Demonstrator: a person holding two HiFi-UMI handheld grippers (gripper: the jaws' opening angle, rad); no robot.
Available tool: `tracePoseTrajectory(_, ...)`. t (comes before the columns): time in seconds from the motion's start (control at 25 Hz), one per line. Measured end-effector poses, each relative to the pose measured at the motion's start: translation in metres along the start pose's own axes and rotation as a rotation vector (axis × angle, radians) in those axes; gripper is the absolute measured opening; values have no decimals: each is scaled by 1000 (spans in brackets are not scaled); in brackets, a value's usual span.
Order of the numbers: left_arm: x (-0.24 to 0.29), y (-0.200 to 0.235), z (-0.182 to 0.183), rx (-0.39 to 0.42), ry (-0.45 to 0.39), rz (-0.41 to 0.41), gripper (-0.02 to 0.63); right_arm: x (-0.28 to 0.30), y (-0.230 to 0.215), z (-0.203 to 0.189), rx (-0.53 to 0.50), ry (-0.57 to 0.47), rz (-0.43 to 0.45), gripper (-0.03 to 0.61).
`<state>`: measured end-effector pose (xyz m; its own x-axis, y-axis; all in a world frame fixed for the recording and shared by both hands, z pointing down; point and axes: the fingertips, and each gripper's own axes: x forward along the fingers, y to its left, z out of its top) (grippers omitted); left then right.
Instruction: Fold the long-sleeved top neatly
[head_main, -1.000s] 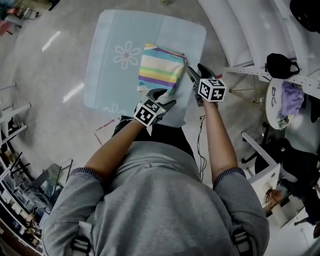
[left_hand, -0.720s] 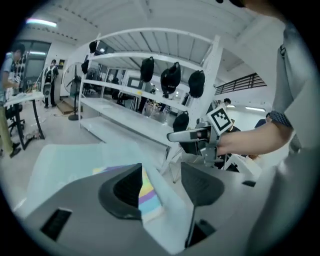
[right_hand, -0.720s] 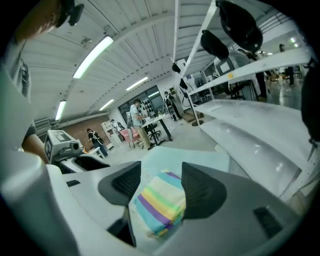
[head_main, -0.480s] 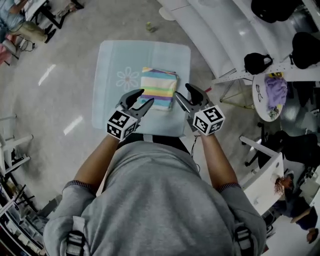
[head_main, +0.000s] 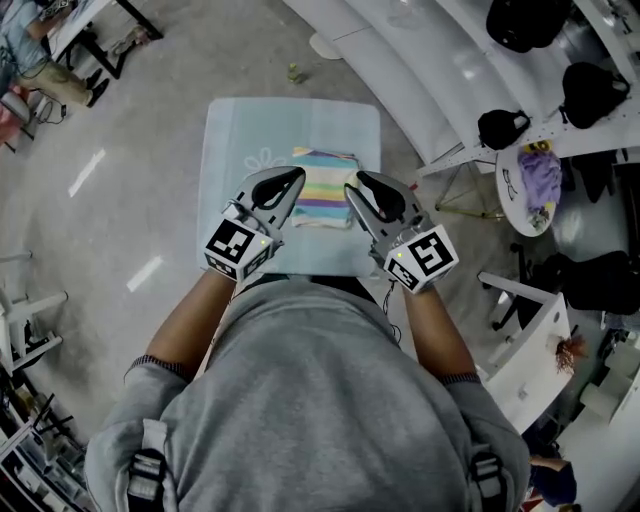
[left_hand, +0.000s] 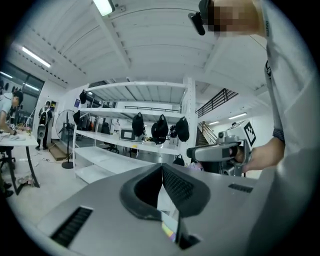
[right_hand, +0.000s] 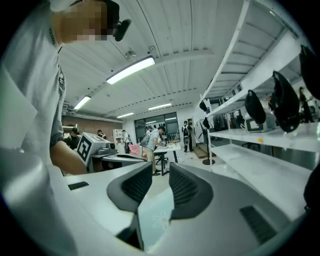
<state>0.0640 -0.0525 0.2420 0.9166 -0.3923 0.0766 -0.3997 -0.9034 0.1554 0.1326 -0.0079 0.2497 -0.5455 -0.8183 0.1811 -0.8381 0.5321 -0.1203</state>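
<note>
Grey, glossy floor (head_main: 130, 150) surrounds a single pale blue worktop (head_main: 225, 140), roughly square with rounded corners and printed with a white flower (head_main: 262, 160) left of centre.

Long-sleeved top (head_main: 322, 180): lies on the worktop, right of the flower and toward the person's side of the surface. It is folded into one compact rectangular packet with its far edge straight. No sleeve or loose end projects from the outline. The fabric is striped in bands of yellow, green, blue-violet and white, running across the packet. Its near edge is covered in the head view by both sets of tongs, so that edge cannot be checked.

Left gripper (head_main: 297, 176): held up above the near-left part of the packet, clear of the cloth. Its own view shows the tongs (left_hand: 162, 167) closed tip to tip — nothing between them.

Right gripper (head_main: 355, 183): held level with the left one, above the packet's near-right corner and likewise off the fabric. Its tongs (right_hand: 161, 177) are closing, with a narrow gap left between the ribbed pads — no object in it, only the blue worktop far below.
</note>
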Motion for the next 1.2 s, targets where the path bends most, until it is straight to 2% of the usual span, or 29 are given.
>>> tracePoseTrajectory(0.2,-6,-4,29,38,-55,-30,15,-5,8,25,-36,-35,-41,11)
tracePoseTrajectory(0.36,-9,-6,48,68,-92,-48,15,-9,9,33,-51,-50,-59,8)
tracePoseTrajectory(0.6,-11,-13,57,99,-99,-63,15,-15,8,41,-70,-52,-82,8)
tracePoseTrajectory(1.2,-22,-6,66,125,-102,-11,17,-18,8,54,-90,-71,-94,8)
